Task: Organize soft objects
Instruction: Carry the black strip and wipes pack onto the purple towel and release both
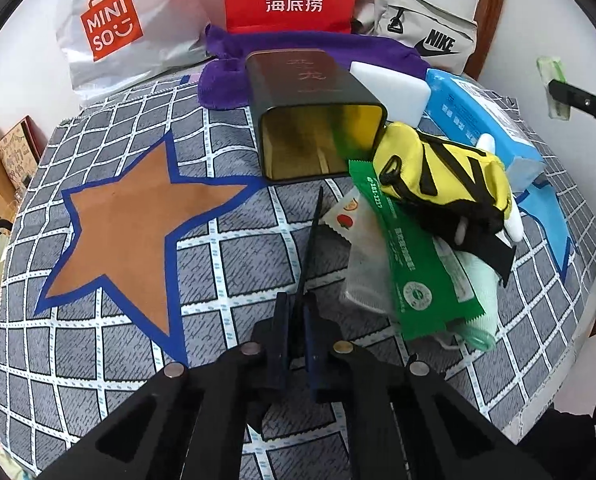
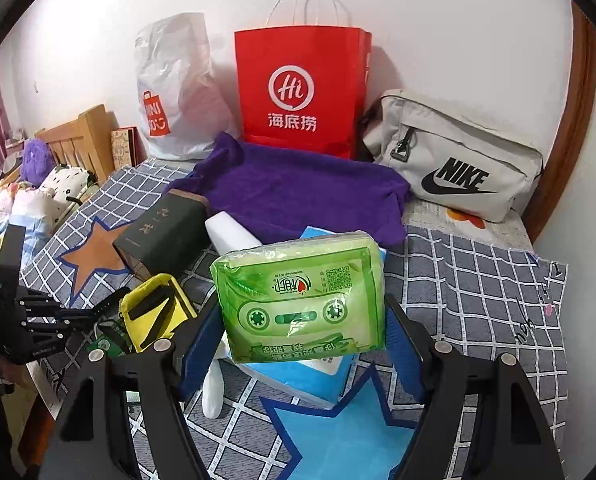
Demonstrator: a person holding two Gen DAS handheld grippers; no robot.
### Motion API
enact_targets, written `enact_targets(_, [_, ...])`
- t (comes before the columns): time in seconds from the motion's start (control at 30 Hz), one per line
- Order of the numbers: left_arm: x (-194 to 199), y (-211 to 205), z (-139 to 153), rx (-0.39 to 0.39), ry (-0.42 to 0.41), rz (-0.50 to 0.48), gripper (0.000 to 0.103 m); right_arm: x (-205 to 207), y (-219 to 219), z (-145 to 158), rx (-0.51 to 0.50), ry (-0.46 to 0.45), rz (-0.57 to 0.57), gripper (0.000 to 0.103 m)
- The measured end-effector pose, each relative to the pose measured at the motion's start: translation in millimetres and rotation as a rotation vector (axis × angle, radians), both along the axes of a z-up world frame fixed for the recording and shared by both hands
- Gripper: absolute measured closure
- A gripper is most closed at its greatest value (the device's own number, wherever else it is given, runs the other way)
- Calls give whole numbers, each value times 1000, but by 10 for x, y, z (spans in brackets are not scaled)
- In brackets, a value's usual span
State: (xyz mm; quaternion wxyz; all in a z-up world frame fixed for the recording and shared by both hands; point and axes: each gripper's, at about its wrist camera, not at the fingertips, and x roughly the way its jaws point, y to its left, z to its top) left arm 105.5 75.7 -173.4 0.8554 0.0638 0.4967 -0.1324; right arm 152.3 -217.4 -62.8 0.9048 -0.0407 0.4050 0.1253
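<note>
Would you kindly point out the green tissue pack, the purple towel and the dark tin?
green tissue pack (image 2: 302, 300): right wrist view, on its printed front face.
purple towel (image 2: 298, 188): right wrist view, on its flat middle.
dark tin (image 1: 298, 80): left wrist view, on its upper side wall.

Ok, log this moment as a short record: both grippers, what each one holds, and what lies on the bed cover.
left gripper: shut on a thin black strip, over the bed cover
right gripper: shut on the green tissue pack, over the blue pack
dark tin: on its side, open mouth toward the left wrist camera
yellow pouch: on the green sachet, beside the tin's mouth
purple towel: behind the tin, before the red paper bag
</note>
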Motion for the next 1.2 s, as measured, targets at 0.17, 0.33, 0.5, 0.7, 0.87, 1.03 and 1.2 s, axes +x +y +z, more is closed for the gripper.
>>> enact_targets(0.17, [68, 39, -5, -16, -3, 28, 99, 27, 30, 64, 5, -12, 11, 28])
enact_targets(0.33, [97, 166, 131, -70, -12, 80, 99, 71, 64, 78, -14, -11, 21, 29])
enact_targets(0.5, [99, 252, 325, -67, -36, 109, 99, 130, 41, 109, 2, -13, 21, 29])
enact_targets(0.7, [135, 367, 609, -64, -82, 158, 99, 278, -35, 132, 10, -13, 6, 29])
enact_targets(0.87, [344, 306, 842, -65, -121, 176, 99, 435, -107, 160, 31, -12, -11, 29])
enact_targets(1.03, [666, 226, 967, -65, -134, 205, 99, 597, -132, 186, 40, -14, -8, 29])
enact_targets(1.2, [984, 100, 1033, -53, -137, 216, 99, 821, -155, 172, 32, -5, -10, 29])
